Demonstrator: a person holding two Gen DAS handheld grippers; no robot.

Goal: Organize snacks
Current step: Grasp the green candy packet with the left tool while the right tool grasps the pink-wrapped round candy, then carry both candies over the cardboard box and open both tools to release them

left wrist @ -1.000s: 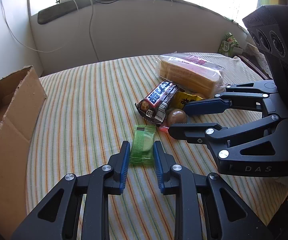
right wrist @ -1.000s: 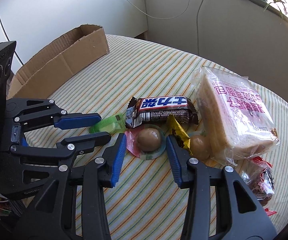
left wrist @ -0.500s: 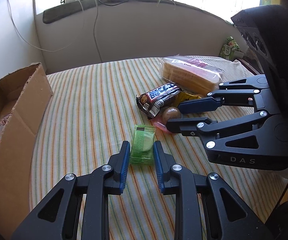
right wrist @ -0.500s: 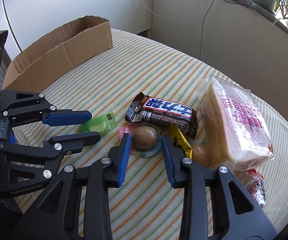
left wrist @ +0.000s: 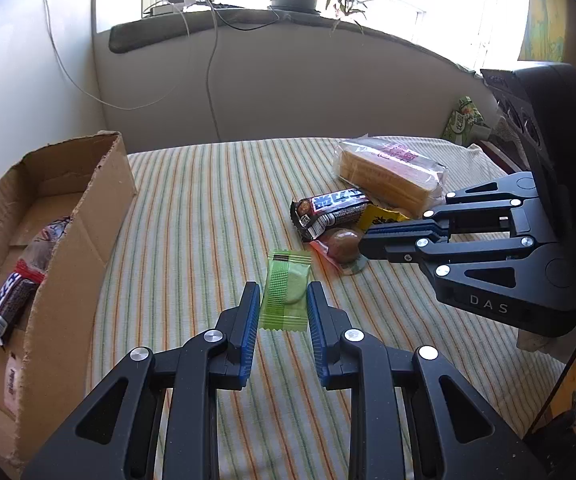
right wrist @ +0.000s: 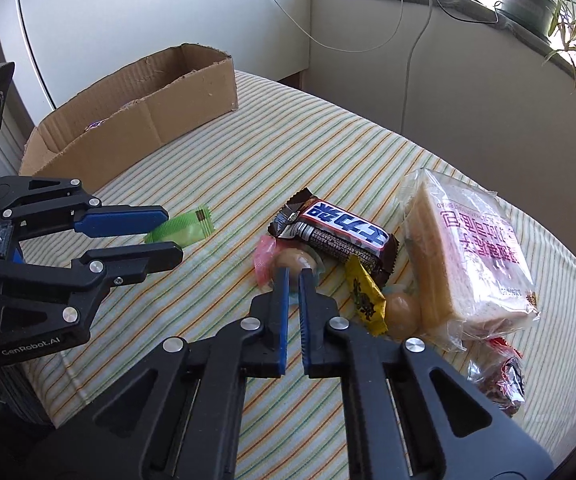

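Two grippers work over the striped table (left wrist: pixel 192 216): the left gripper (left wrist: pixel 279 309) clamps a green wafer packet (left wrist: pixel 286 289) lifted near the cardboard box (left wrist: pixel 68 216) at the table's left edge, while the right gripper (right wrist: pixel 293 276), fingers just closing, pinches a wrapped brown egg (right wrist: pixel 294 260) beside the chocolate bar (right wrist: pixel 340 232).

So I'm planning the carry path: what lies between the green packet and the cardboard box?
Nothing: only bare striped tablecloth separates the green packet from the cardboard box, clearest in the left wrist view.
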